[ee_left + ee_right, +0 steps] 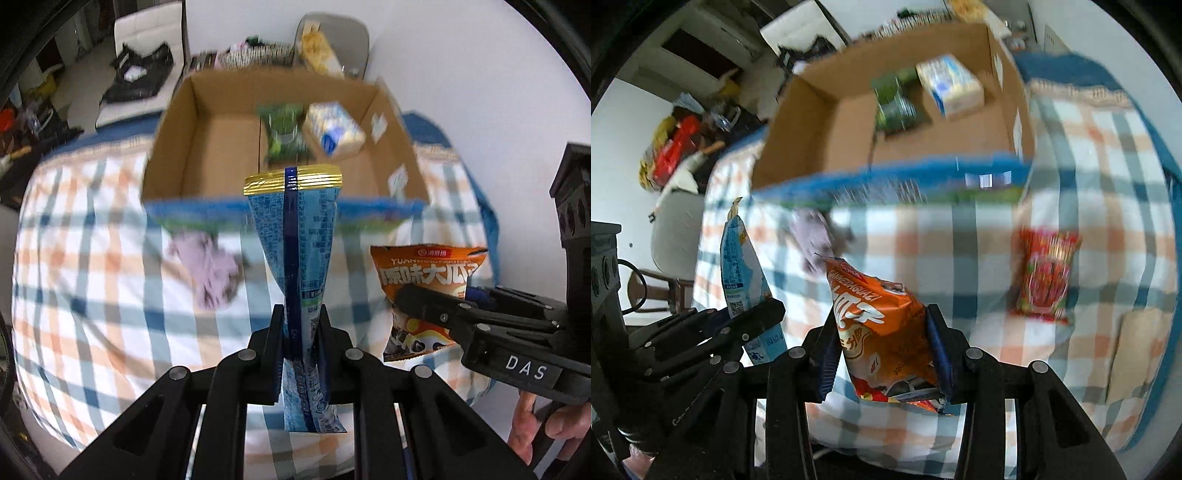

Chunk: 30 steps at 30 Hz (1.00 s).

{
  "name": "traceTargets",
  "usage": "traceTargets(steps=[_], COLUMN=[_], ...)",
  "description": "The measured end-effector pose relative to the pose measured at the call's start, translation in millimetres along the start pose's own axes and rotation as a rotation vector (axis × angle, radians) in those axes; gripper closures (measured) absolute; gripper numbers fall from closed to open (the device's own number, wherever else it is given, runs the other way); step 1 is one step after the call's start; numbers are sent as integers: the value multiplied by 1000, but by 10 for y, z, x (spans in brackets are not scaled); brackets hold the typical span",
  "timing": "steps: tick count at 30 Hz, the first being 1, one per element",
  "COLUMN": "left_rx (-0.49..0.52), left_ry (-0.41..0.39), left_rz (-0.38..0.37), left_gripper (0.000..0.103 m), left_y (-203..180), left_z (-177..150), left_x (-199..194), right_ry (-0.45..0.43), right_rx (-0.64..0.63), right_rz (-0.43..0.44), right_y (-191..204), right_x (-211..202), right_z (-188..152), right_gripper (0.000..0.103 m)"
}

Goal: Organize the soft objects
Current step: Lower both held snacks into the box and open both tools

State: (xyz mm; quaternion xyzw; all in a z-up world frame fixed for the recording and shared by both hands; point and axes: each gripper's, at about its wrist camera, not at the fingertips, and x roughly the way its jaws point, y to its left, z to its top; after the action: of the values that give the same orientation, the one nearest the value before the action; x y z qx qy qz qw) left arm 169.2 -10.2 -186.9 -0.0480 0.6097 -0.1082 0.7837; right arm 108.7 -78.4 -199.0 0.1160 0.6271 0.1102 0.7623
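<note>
My left gripper (302,325) is shut on a blue snack bag with a gold top seal (295,236) and holds it upright above the checked cloth. My right gripper (882,332) is shut on an orange snack bag (882,317); it also shows in the left wrist view (424,280), at the right. The blue bag shows at the left of the right wrist view (738,269). An open cardboard box (177,147) stands ahead, holding a green packet (282,133) and a white-blue pack (334,129). A purple cloth (210,269) lies in front of the box.
A red snack packet (1047,273) and a beige item (1134,350) lie on the checked cloth (1108,166) at the right. Beyond the table are a white chair (147,29), a grey chair (332,40) and floor clutter (676,147).
</note>
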Motion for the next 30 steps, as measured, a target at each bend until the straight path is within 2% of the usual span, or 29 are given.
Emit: traceTargets(steps=[5,12,18,21,30], left_rx=[-14,-11,-8,-14,-13], left_ry=[-50,-48,29,74,209], left_rz=[-23,9,52,60,103], left_gripper=[91,91,91,91,91], left_y=[54,246,479,553,639], left_z=[516,1306,1955,2178,2567], left_x=[-109,11,486,762,1640], right_ry=[-61,-102,-76,-50,36], right_rx=[-8,39,119,145,233], right_rz=[-3,-51,-102,-134,-197], right_y=[204,204,-40,-147,-443], right_x=[-234,-133,214,485,1204], right_z=[385,952,1438,1608,1875], right_gripper=[58,58,58,58,58])
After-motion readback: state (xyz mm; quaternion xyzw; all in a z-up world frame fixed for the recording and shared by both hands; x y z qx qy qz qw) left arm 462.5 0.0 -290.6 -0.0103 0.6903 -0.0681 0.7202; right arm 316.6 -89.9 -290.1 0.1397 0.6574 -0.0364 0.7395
